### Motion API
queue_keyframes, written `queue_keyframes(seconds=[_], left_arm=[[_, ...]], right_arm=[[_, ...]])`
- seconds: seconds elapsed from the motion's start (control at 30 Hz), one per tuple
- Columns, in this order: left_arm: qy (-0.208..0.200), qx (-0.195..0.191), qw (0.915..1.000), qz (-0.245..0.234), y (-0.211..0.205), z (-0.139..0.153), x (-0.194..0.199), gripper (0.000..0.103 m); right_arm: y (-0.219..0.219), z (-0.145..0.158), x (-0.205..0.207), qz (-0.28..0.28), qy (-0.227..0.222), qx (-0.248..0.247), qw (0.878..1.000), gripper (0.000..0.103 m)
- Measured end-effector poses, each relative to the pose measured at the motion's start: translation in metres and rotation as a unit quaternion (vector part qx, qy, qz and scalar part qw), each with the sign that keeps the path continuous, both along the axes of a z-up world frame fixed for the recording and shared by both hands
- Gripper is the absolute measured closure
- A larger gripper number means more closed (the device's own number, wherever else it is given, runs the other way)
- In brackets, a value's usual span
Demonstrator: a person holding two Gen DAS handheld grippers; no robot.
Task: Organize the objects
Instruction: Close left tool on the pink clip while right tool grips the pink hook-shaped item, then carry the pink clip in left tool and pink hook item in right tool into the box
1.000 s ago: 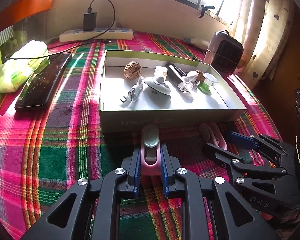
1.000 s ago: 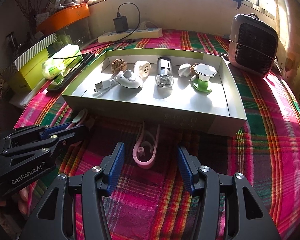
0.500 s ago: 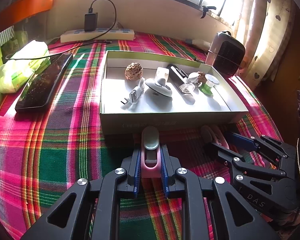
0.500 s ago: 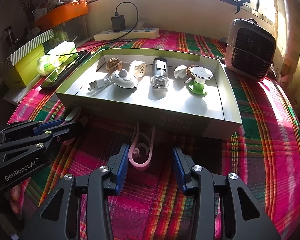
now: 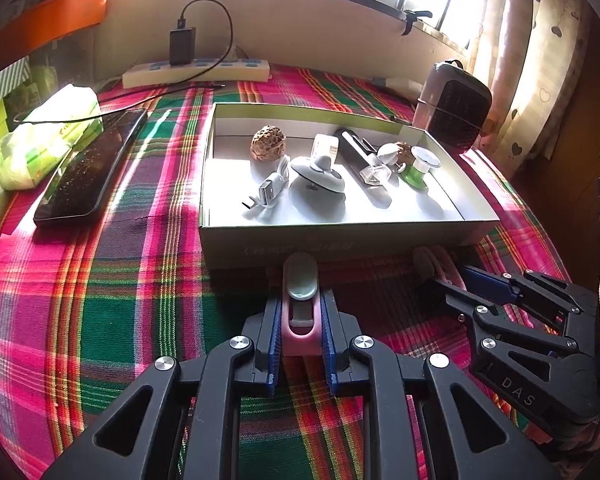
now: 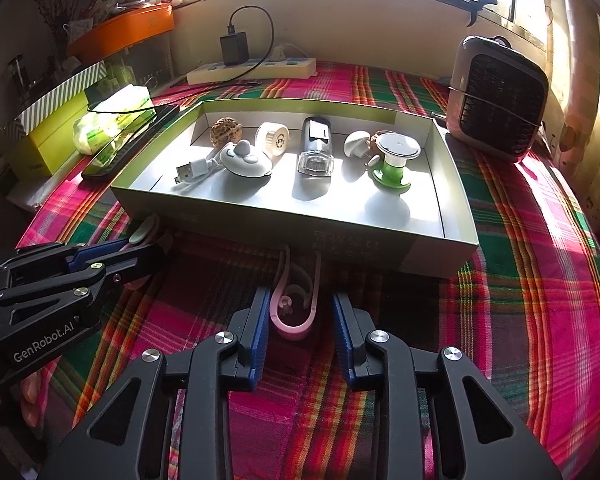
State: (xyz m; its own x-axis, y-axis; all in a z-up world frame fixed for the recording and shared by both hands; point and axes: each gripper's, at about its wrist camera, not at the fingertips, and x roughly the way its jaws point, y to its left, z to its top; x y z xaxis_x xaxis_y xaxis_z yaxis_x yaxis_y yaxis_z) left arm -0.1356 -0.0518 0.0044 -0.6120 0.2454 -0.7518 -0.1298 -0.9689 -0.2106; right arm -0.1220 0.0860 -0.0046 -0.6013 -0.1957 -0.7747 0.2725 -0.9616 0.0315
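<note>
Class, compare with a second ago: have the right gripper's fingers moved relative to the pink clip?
Yes. The right gripper has narrowed: its jaws are closing toward the pink clip lying between them, just in front of the box.

Two close, downward wrist views; shared box [image 5: 340,236]

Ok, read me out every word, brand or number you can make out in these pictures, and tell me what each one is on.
"GenRobot.AI": on the side of the left tool, seen from the right wrist.
"DAS": on the body of the right tool, seen from the left wrist.
Faint print on the front wall of the box: too blurred to read.
Print on the green-and-white packet at the left: too small to read.
</note>
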Motion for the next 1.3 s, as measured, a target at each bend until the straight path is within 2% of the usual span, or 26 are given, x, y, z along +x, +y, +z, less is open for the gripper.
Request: queue_keyframes(seconds=[0.1,0.73,1.3], left_arm=[[0.000,0.000,1.0000,0.000,0.000,0.000,0.000,0.087],[-0.001,-0.006,1.0000,0.002,-0.002,0.001,0.002,0.087],[0.023,-0.006,0.9997,0.000,0.004,0.023,0.010,0.087]], right_arm=[[-0.001,0.000,0.000,0.004,0.001,-0.001,1.000,0.078],[0.000,0.003,0.004,0.009,0.003,-0.012,1.000,0.079],[0.003,0.017,0.008,0.009,0.020,-0.024,0.999,0.079]])
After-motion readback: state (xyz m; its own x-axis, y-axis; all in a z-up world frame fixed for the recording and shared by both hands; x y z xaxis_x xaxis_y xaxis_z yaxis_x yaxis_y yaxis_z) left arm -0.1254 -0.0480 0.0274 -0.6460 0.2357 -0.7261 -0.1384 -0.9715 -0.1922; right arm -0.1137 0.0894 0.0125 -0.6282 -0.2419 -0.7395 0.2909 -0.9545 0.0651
